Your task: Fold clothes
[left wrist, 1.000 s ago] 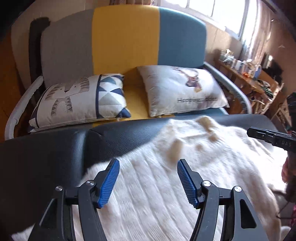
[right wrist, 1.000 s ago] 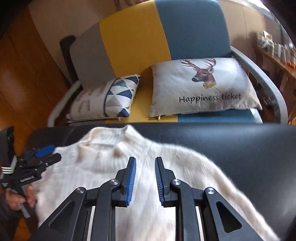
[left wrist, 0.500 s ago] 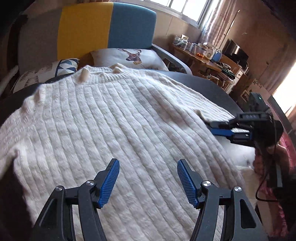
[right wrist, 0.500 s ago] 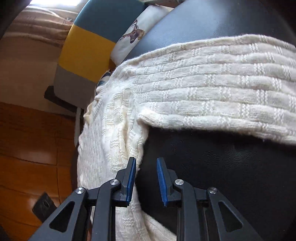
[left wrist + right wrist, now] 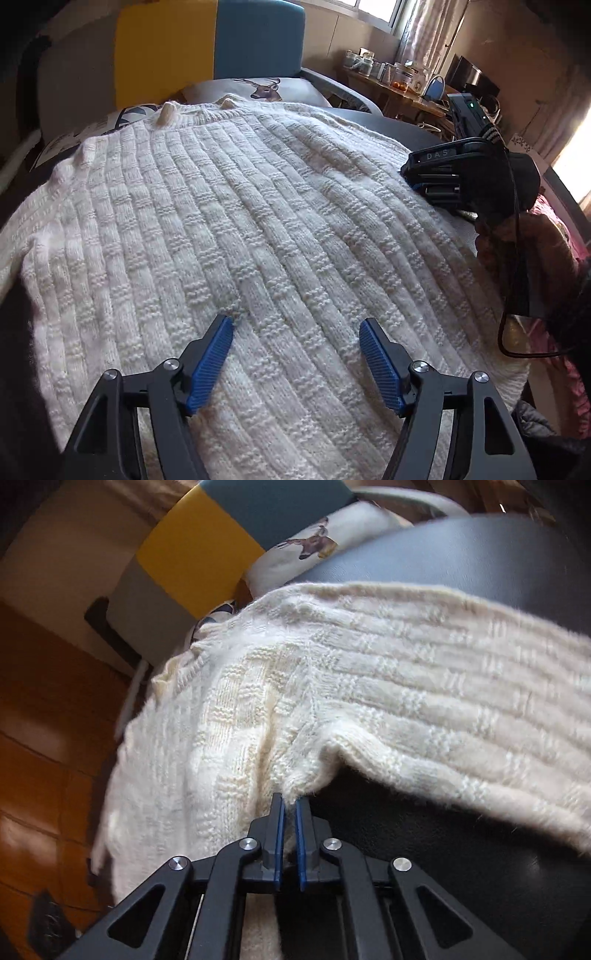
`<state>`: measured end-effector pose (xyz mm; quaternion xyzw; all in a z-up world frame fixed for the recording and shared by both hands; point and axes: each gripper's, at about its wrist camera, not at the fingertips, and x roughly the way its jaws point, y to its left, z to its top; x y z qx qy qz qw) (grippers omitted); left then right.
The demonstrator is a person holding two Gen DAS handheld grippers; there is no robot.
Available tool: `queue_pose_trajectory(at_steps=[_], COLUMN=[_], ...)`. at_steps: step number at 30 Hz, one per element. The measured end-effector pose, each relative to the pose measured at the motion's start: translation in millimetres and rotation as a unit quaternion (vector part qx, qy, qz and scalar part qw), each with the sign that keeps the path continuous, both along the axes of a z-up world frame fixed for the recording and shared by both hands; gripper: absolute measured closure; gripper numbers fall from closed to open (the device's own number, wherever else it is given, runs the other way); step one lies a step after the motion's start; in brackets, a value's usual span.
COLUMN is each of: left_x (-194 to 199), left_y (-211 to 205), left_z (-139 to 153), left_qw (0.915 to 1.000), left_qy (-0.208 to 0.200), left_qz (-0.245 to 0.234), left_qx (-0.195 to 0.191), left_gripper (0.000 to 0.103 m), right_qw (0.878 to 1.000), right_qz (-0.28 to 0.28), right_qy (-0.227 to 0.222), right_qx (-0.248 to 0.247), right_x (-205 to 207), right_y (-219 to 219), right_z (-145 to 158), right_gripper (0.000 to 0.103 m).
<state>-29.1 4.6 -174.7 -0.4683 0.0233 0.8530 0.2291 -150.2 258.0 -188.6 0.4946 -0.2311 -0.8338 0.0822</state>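
A cream knitted sweater (image 5: 258,221) lies spread flat over a black padded surface, collar toward the far side. My left gripper (image 5: 295,332) is open and empty, hovering just above the sweater's lower body. In the right wrist view the sweater (image 5: 369,686) shows its side and sleeve, and my right gripper (image 5: 289,805) is shut on the sweater at the underarm fold where sleeve meets body. The right gripper also shows in the left wrist view (image 5: 439,177) at the sweater's right edge.
The black padded surface (image 5: 443,849) lies under the sweater. Behind it stands a grey, yellow and blue sofa (image 5: 207,48) with a deer pillow (image 5: 258,88). A cluttered wooden table (image 5: 406,85) stands at the back right. Wooden floor (image 5: 48,738) lies to the left.
My right gripper has closed its narrow gap onto the sweater's underarm fold. My left gripper has moved slightly closer over the sweater's lower body and stays open.
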Motion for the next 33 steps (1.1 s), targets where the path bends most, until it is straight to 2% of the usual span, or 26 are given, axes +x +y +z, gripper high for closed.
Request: queue_pose_trajectory(at_steps=[2,3,5,6,8,9,11,14,16,18,20,23,25,27,33], left_x=[2,2,2,1,0,-1,-3,-4,-3,0,7,19,25,30,40], left_y=[1,1,-1,-2,-5,-7,-7,-8,-10,-10,-2,17,29,40,46], left_z=[0,0,-1,0,0,0,1,6,13,20,25,29,28,25,10], left_qw=[1.0,0.9999,0.9999,1.0,0.9999,0.9999,0.9999,0.9998,0.9988,0.9973,0.9971,0.9967,0.9958,0.995,0.995], left_qy=[0.006,0.009,0.01,0.008,0.004,0.002,-0.002,-0.012,-0.025,-0.033,-0.03,-0.027,-0.031,-0.038,-0.053], left_qz=[-0.004,-0.006,-0.006,-0.005,-0.003,-0.002,-0.003,0.001,0.006,0.001,-0.018,-0.051,-0.068,-0.08,-0.081], left_qx=[-0.005,-0.007,-0.003,0.001,0.009,0.013,0.014,0.018,0.042,0.066,0.067,0.058,0.053,0.046,0.023], left_gripper=[0.029,0.029,0.029,0.028,0.028,0.028,0.028,0.028,0.028,0.028,0.028,0.028,0.028,0.028,0.028], right_qw=[0.991,0.979,0.956,0.958,0.977,0.981,0.992,1.0,1.0,0.998,0.994,0.992,0.992,0.992,0.993], right_qz=[0.037,0.055,0.062,0.052,0.023,0.009,-0.002,-0.005,0.012,0.045,0.076,0.09,0.091,0.091,0.093], right_qy=[0.01,0.015,0.007,-0.003,-0.006,-0.01,-0.005,0.0,-0.013,-0.033,-0.055,-0.08,-0.077,-0.074,-0.065], right_qx=[0.13,0.195,0.286,0.281,0.213,0.195,0.124,0.015,-0.018,-0.036,-0.049,-0.049,-0.046,-0.044,-0.036], right_x=[-2,-3,-7,-10,-9,-9,0,21,45,80,112,150,154,157,166], right_y=[-16,-24,-18,-6,26,36,52,66,71,73,75,74,70,66,53], right_z=[12,17,14,14,20,23,34,50,53,49,41,25,21,16,2], right_gripper=[0.099,0.099,0.099,0.099,0.098,0.097,0.094,0.085,0.084,0.083,0.083,0.083,0.083,0.076,0.077])
